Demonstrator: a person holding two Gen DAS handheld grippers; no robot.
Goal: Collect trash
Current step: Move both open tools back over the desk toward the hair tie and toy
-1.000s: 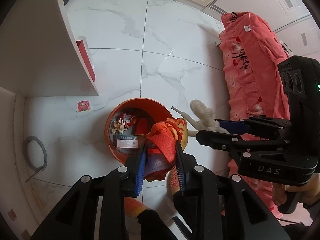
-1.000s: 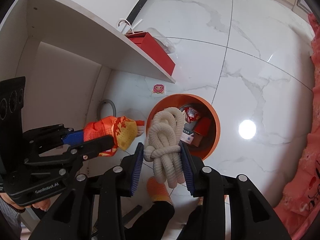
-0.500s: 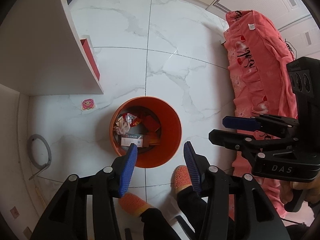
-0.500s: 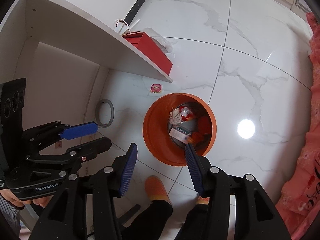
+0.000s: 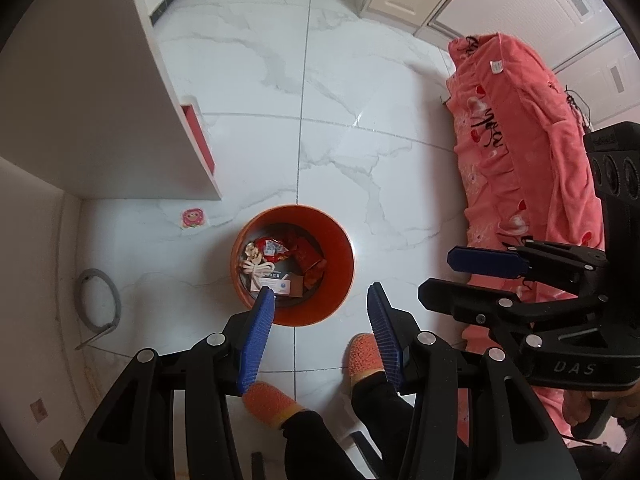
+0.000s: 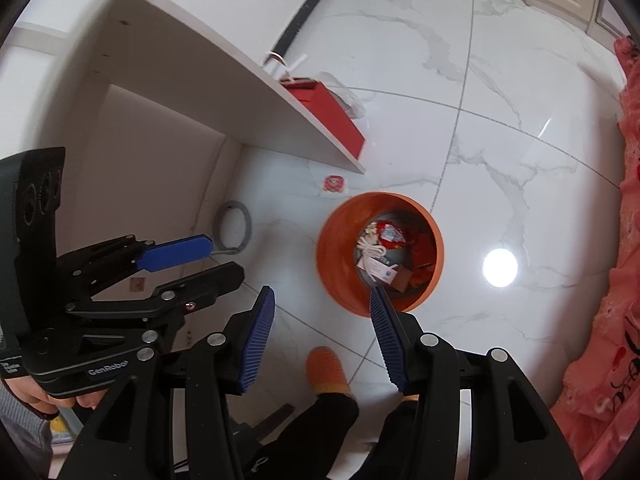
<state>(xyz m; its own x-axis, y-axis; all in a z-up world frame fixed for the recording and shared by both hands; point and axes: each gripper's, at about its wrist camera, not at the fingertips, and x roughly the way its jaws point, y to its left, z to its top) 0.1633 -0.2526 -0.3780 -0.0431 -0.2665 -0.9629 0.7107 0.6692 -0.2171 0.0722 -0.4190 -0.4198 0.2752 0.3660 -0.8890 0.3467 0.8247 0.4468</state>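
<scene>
Bin [image 5: 340, 276], orange, round, upright on the white marble floor [image 5: 360, 120]; taken as landmark for all entries below.

Contents, lying in the bottom of the bin: white knotted rope [image 5: 256, 266], red printed wrapper [image 5: 274, 247], red-orange cloth or packet [image 5: 310, 258], white carton with printed label [image 5: 276, 283]. All sit well below the rim. The trash is therefore in the bin, not in either tool.

Left gripper [image 5: 320, 336]: above the bin's near rim, pointing steeply down, 2 blue ribbed pads apart, nothing between them.

Right gripper [image 6: 322, 336]: above and just to the near side of the bin, 2 blue pads likewise apart and empty.

Sticker [image 6: 334, 185], pink, small: flat on the floor just beyond the bin, toward the white shelf unit [image 5: 100, 100]. Possibly 1 remaining piece of litter; cannot tell.

Grey hose loop [image 6: 236, 228]: on the floor beside the bin, under the shelf unit.

Red gift bag [image 6: 332, 116]: farther from the bin, at the foot of the shelf unit.

Person's feet in orange slippers [image 5: 364, 354]: just this side of the bin.

Pink sofa cover [image 5: 520, 152]: well away on the opposite side.

Risks, judged:
- Foot or low tool could knock the light bin over and spill its contents.
- Flat sticker offers little edge; pads may slip or scrape tile.
- Hose or gift bag might be mistaken for trash.
</scene>
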